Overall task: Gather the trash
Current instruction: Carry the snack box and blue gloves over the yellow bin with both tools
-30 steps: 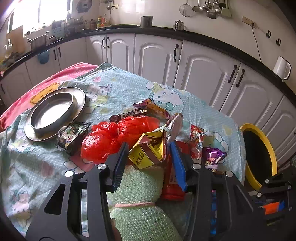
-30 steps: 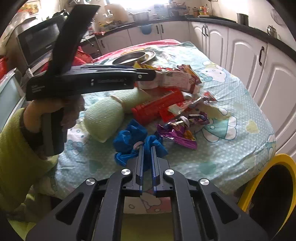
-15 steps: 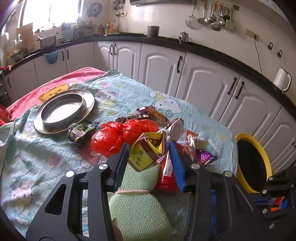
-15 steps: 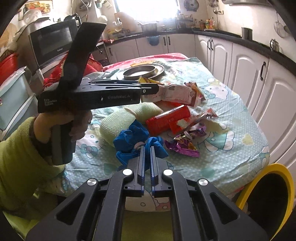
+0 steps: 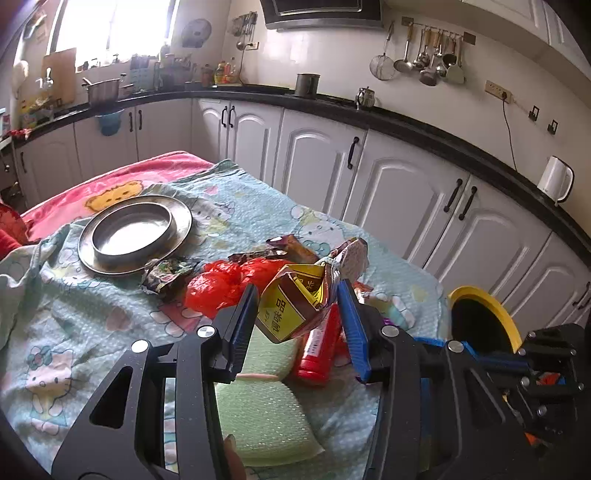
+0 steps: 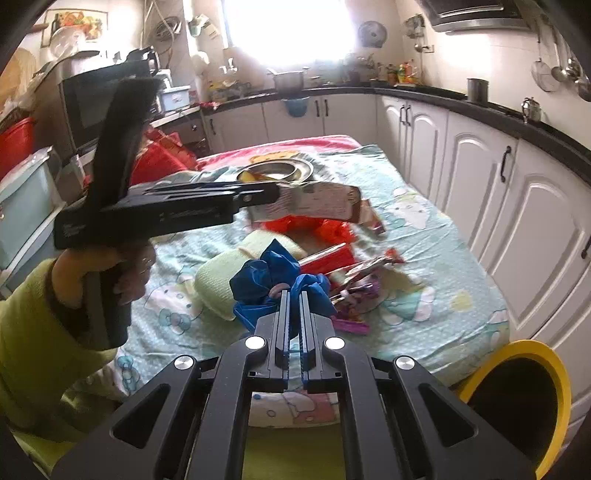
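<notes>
Daylight is glaring thru the window [image 5: 107, 33] at the back. White cabinets [image 5: 402, 206] w/ black handles are running under a black counter [image 5: 424, 129]. Utensils are hanging on a wall rail [image 5: 424, 66]. A white kettle [image 5: 554, 181] is sitting by the wall.

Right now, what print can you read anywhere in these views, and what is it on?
"调味品": yellow label of the packet in the left gripper.
Upper print on that packet: creased, unreadable.
Red tube: small white print, too blurred.
Left gripper's side in the right wrist view: pale lettering, too blurred.
Wrappers on the cloth: print unreadable.
</notes>
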The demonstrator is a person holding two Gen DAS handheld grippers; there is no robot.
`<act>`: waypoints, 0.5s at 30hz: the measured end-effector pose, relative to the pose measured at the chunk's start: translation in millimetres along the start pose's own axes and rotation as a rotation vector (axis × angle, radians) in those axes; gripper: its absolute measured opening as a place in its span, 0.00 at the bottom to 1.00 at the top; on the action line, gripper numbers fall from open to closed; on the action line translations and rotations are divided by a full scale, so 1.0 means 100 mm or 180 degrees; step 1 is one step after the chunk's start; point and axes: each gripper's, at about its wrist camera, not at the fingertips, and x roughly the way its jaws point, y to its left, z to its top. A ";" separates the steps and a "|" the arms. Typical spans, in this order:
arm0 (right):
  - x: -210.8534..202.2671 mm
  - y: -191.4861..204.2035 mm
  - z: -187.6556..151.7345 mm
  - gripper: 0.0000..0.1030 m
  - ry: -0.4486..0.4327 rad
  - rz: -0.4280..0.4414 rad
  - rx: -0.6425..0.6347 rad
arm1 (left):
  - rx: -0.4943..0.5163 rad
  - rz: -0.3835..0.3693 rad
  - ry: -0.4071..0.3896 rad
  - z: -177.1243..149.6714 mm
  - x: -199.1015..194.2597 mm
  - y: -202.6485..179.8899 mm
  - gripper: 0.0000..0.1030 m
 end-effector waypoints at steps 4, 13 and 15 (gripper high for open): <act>-0.08 -0.10 0.03 0.04 -0.0069 -0.0071 0.0074 | 0.0030 -0.0026 -0.0047 0.03 -0.07 -0.09 0.35; -0.33 -0.30 0.07 0.04 -0.0305 -0.0319 0.0164 | 0.0086 -0.0103 -0.0113 0.09 -0.13 -0.29 0.35; -0.38 -0.36 0.07 0.04 -0.0345 -0.0377 0.0210 | 0.0109 -0.0119 -0.0125 0.10 -0.14 -0.35 0.35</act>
